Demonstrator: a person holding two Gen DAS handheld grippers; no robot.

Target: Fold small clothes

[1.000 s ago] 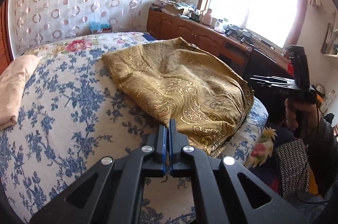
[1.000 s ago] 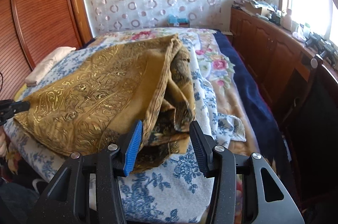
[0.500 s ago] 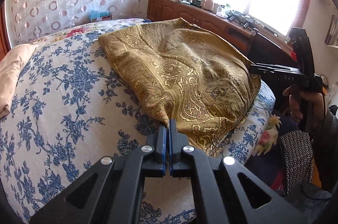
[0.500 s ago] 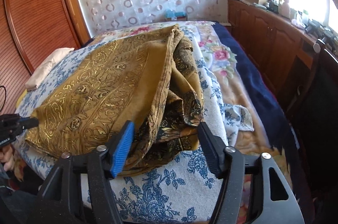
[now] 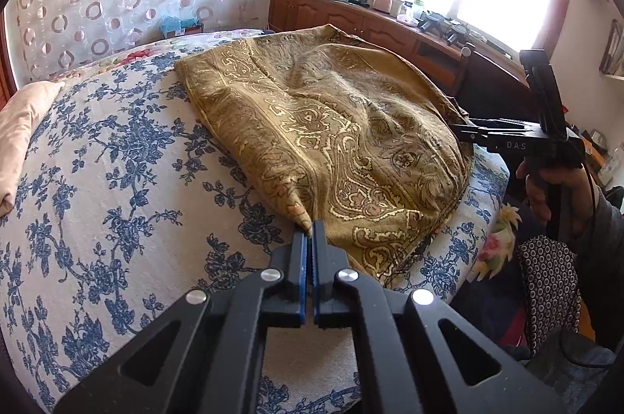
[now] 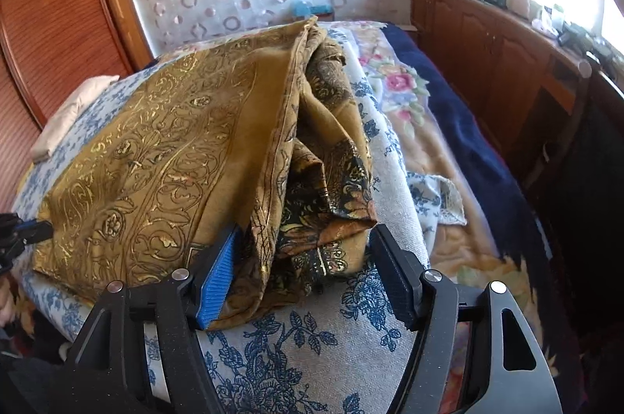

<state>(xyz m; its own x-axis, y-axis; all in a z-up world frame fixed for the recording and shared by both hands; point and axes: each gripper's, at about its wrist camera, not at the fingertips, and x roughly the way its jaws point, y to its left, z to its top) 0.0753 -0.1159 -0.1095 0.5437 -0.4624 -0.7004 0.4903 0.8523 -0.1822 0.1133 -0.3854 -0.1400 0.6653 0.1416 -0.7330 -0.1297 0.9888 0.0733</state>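
A gold paisley cloth (image 5: 335, 137) lies folded over on the bed. My left gripper (image 5: 311, 232) is shut on its near corner. In the right wrist view the same cloth (image 6: 163, 156) shows its bunched, layered edge (image 6: 323, 187). My right gripper (image 6: 304, 258) is open, its jaws on either side of that bunched edge just above the bedspread. The right gripper also shows in the left wrist view (image 5: 518, 137) at the cloth's far right edge. The left gripper shows in the right wrist view (image 6: 27, 232) at the cloth's left corner.
The bed has a white bedspread with blue flowers (image 5: 109, 164). A peach pillow (image 5: 19, 137) lies at the left. A floral blanket with a navy border (image 6: 440, 125) lies on the right. A wooden cabinet (image 6: 491, 35) with clutter runs under the window.
My left gripper has pulled the cloth corner back, flattening the cloth. My right gripper has moved forward so its open jaws straddle the bunched edge.
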